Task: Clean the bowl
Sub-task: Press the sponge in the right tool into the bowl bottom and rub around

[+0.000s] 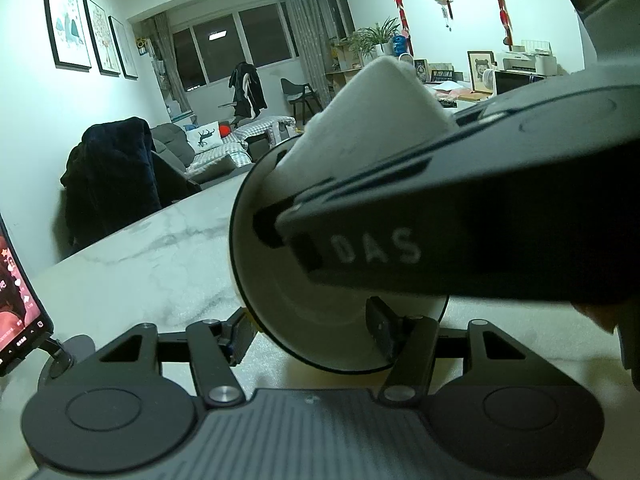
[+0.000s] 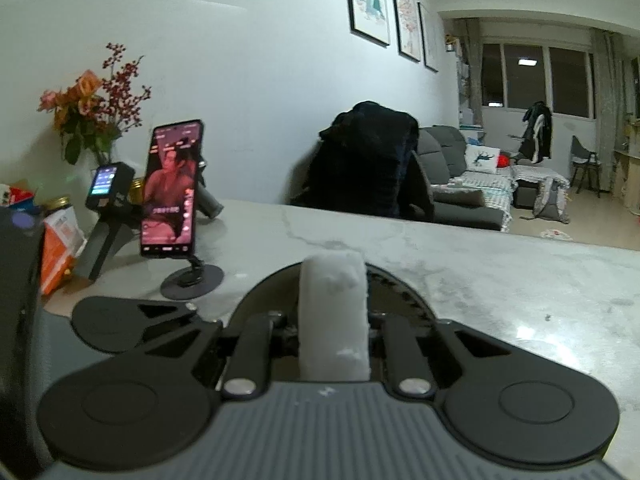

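White walls w/ three framed prints (image 2: 396, 12), dark night windows (image 1: 232, 46) w/ curtains, grey sofa (image 2: 460, 172), jacket-draped chair (image 2: 368, 160), marble-look table (image 2: 480, 272), pale wood floor; cool ceiling light reflected in glass.

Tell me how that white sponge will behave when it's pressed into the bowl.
The white sponge, pinched in the right hand-held gripper, looks soft and light, so it should squash and flex. The bowl looks glossy and probably slippery.

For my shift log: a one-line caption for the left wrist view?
Left gripper grips the tilted bowl by its rim while the right gripper presses a white sponge inside it.
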`<action>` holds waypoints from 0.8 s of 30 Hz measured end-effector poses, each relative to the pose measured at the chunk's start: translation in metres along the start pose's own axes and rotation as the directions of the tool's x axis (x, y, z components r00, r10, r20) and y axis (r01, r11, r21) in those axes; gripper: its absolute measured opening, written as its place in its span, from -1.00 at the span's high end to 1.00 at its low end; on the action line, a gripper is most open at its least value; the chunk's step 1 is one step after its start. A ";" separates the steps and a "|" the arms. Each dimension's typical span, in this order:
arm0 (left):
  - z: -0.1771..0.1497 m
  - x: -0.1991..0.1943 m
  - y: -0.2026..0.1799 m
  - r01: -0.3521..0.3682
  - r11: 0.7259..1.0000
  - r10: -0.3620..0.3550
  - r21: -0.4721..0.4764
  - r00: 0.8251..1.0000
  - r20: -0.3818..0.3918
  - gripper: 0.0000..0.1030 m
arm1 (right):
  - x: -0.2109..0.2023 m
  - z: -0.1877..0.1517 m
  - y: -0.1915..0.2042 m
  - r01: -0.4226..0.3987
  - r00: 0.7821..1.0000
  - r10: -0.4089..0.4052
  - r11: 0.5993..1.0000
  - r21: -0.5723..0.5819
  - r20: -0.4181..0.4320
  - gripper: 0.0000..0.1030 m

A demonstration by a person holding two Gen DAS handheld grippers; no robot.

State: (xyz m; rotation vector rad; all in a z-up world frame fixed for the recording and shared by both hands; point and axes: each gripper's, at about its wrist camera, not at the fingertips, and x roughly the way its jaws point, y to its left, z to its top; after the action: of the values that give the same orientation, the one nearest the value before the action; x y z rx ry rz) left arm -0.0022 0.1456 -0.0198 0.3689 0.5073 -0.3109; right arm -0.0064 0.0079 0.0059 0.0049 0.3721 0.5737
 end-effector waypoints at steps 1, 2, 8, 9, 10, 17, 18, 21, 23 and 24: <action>0.000 0.000 0.000 -0.001 1.000 0.001 -0.001 1.000 -0.001 -0.18 | 0.000 0.000 0.001 0.000 1.000 0.000 1.000 -0.004 0.000 0.65; 0.000 0.000 0.000 -0.002 1.000 0.002 -0.001 1.000 -0.001 -0.18 | 0.001 0.000 0.002 0.002 1.000 -0.002 1.000 -0.008 0.001 0.65; 0.001 -0.001 -0.004 -0.017 1.000 0.017 0.013 1.000 0.001 -0.18 | -0.001 0.001 -0.003 0.018 1.000 -0.018 1.000 0.006 0.011 0.65; 0.001 0.000 -0.005 -0.019 1.000 0.019 0.015 1.000 0.001 -0.18 | -0.001 0.001 -0.004 0.021 1.000 -0.021 1.000 0.007 0.012 0.65; 0.001 0.000 -0.004 -0.020 1.000 0.020 0.014 1.000 0.001 -0.18 | -0.002 0.001 -0.005 0.024 1.000 -0.024 1.000 0.010 0.011 0.65; 0.002 0.001 -0.002 -0.023 1.000 0.023 0.009 1.000 -0.002 -0.18 | -0.005 -0.005 -0.010 0.042 0.999 -0.042 0.999 0.032 -0.007 0.65; 0.003 0.002 -0.002 -0.024 1.000 0.024 0.011 1.000 -0.002 -0.18 | -0.005 -0.005 -0.011 0.044 0.999 -0.044 0.998 0.035 -0.009 0.65; 0.003 0.002 -0.002 -0.026 1.000 0.026 0.017 1.000 0.000 -0.18 | -0.006 -0.008 -0.013 0.052 0.999 -0.051 0.998 0.044 -0.017 0.65; 0.003 0.002 -0.002 -0.025 1.000 0.025 0.019 1.000 0.001 -0.18 | -0.007 -0.009 -0.015 0.057 0.998 -0.056 0.997 0.050 -0.023 0.66; 0.003 0.002 -0.001 -0.025 1.000 0.025 0.019 1.000 0.001 -0.18 | -0.007 -0.010 -0.016 0.060 0.998 -0.058 0.997 0.053 -0.025 0.66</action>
State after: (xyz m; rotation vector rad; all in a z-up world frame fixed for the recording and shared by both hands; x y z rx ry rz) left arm 0.0004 0.1429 -0.0190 0.3932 0.4988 -0.2923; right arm -0.0074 -0.0101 -0.0025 0.0391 0.4094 0.5055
